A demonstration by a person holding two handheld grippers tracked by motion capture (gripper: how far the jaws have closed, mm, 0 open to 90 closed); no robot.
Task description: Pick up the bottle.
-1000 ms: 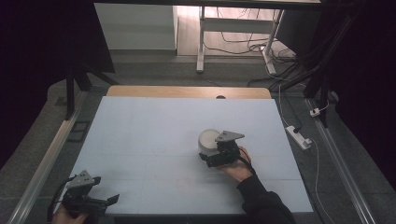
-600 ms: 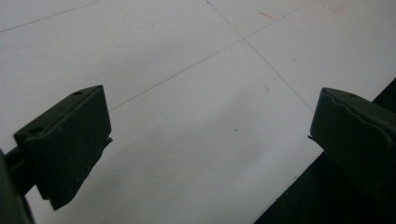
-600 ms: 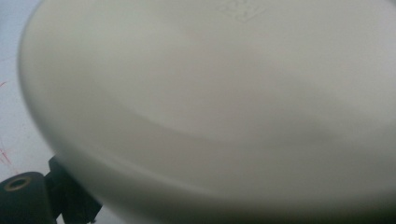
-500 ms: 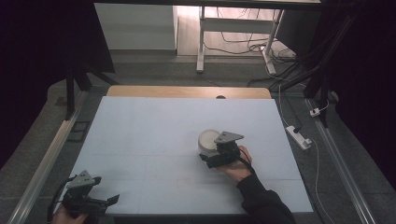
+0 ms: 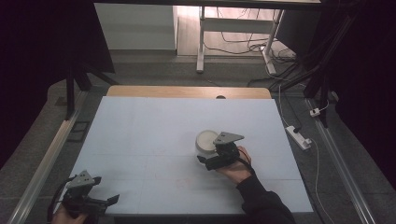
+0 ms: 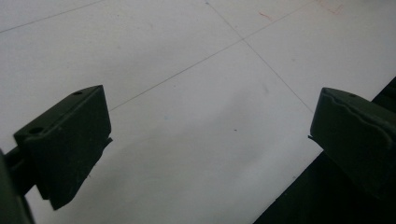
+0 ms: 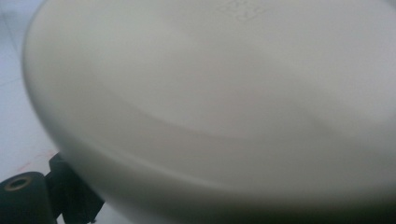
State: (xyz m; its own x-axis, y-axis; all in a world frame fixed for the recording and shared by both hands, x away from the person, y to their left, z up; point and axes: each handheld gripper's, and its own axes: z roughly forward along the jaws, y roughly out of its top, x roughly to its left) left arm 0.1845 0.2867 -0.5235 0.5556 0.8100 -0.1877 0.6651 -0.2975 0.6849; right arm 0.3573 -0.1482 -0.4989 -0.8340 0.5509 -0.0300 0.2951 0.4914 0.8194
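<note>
1. Two grippers are at the table. The right gripper (image 5: 208, 161) is the one at work, sitting right of the table's middle, right up against the near side of a white bowl (image 5: 205, 141).
2. In the right gripper view the white bowl (image 7: 224, 93) presses so close that its pale wall hides most of the tool. One black jaw shows at the lower left, tucked under or against the bowl's curve. I cannot tell whether the jaws are clamped on the wall or merely set against it.
3. The relation that matters: the bowl lies just ahead of the right gripper, away from the person, standing on the light blue table (image 5: 140, 135) with its mouth up. It is round, so no long axis governs the approach. My guess is that any lift or push runs along that near-to-far line.
4. The left gripper (image 5: 112, 199) sits at the table's near left corner, well apart from the bowl. Its jaws stand wide with nothing between them, over bare table (image 6: 196, 107).
5. The right hand (image 5: 238, 165) is therefore much the nearer.
</note>
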